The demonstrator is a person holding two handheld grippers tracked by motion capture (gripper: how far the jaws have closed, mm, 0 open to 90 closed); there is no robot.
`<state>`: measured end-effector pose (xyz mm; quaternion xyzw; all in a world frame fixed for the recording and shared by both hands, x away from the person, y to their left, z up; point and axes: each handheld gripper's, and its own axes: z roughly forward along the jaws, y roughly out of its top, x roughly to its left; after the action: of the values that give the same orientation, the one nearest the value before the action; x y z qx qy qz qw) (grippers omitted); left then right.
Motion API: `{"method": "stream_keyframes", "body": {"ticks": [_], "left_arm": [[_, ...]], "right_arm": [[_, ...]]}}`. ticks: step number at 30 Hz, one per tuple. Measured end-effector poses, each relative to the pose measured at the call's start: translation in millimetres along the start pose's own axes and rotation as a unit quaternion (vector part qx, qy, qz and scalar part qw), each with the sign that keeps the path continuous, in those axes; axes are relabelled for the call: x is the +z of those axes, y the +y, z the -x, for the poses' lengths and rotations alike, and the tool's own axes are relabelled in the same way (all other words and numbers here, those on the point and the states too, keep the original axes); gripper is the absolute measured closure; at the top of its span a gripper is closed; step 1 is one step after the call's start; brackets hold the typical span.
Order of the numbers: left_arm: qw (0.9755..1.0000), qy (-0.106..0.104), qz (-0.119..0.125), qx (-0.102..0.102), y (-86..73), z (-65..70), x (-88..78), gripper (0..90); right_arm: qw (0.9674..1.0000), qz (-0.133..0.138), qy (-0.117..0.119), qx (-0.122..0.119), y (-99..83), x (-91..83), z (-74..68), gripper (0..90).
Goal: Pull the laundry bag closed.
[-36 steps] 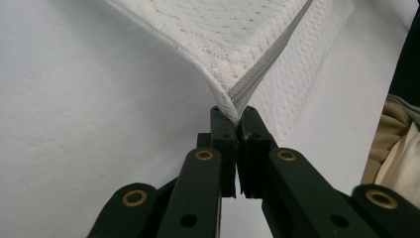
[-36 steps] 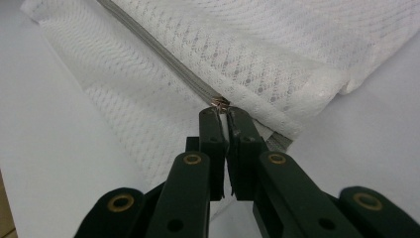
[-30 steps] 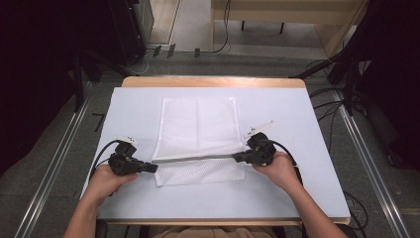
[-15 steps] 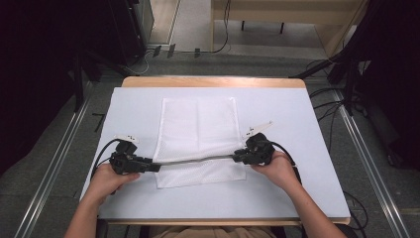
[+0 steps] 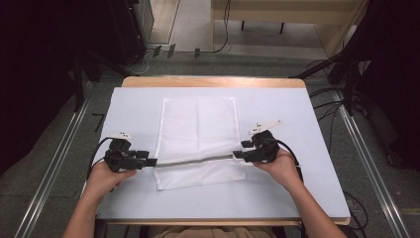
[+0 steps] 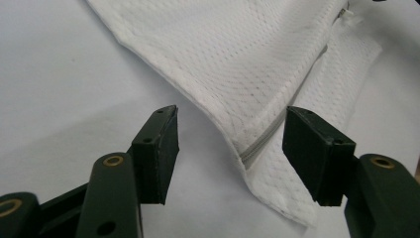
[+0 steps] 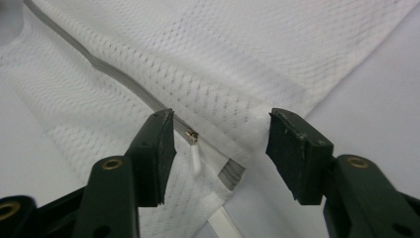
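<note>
Both jaws now gape on left gripper and right gripper, freeing the mesh bag near the table's near edge.

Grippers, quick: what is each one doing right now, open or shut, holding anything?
Left gripper: jaws open, holding nothing, astride the mesh bag's zipper end.
Right gripper: jaws open, holding nothing, astride the zipper pull.
</note>
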<state>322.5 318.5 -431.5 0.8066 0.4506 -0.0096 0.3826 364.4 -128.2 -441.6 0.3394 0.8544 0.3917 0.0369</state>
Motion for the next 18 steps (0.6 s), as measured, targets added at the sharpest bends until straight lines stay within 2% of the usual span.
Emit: {"method": "stream_keyframes", "body": {"ticks": [5, 9, 18], "left_arm": [[0.9998, 0.014, 0.017, 0.003, 0.0, -3.7, -3.1, 35.3], [0.9992, 0.029, 0.028, -0.003, -0.1, -6.1, -5.0, 34.6], [0.9979, 0.050, 0.040, -0.006, -1.1, -11.5, -9.6, 33.1]], "right_arm": [[0.9998, 0.015, -0.008, 0.011, -1.7, -6.1, 8.1, 39.6], [0.9994, 0.022, -0.021, 0.018, -4.2, -8.6, 14.9, 38.2], [0.9979, 0.041, -0.043, 0.027, -8.7, -17.2, 26.6, 34.5]]}}
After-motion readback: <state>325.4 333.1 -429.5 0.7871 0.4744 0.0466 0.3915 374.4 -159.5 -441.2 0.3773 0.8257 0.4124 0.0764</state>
